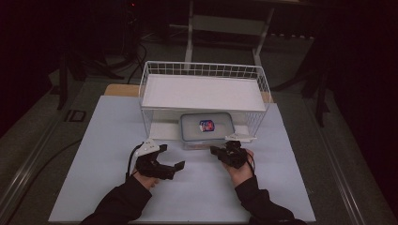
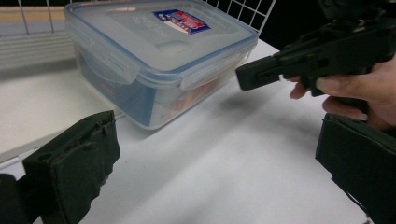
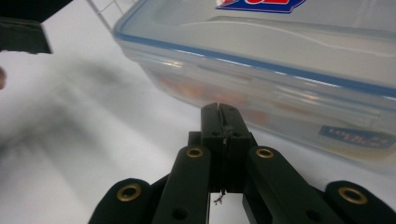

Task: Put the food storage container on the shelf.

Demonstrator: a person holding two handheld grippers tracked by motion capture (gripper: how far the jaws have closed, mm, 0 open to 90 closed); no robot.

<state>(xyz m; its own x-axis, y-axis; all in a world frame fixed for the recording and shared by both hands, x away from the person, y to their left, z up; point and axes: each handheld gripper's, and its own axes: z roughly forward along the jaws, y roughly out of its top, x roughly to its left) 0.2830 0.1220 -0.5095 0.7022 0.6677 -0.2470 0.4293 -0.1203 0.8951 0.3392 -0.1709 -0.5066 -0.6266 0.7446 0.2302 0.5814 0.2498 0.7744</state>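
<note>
A clear plastic box (image 1: 206, 129) with a blue-rimmed clip lid and a red and blue label stands at the front of a white wire rack (image 1: 204, 89), under its shelf. My left gripper (image 1: 171, 157) is to the box's front left with its jaws wide open and nothing between them; in the left gripper view the left gripper (image 2: 215, 158) faces the box (image 2: 159, 51). My right gripper (image 1: 216, 150) is at the box's front edge, shut and empty. In the right gripper view the right gripper (image 3: 219, 119) has its closed tip just short of the box's wall (image 3: 280, 79).
The white table sheet (image 1: 108, 140) lies under everything, with free room to the left, right and front. The rack's white shelf board (image 1: 202, 91) covers the space above the box. A dark floor, cables and a frame lie beyond the table.
</note>
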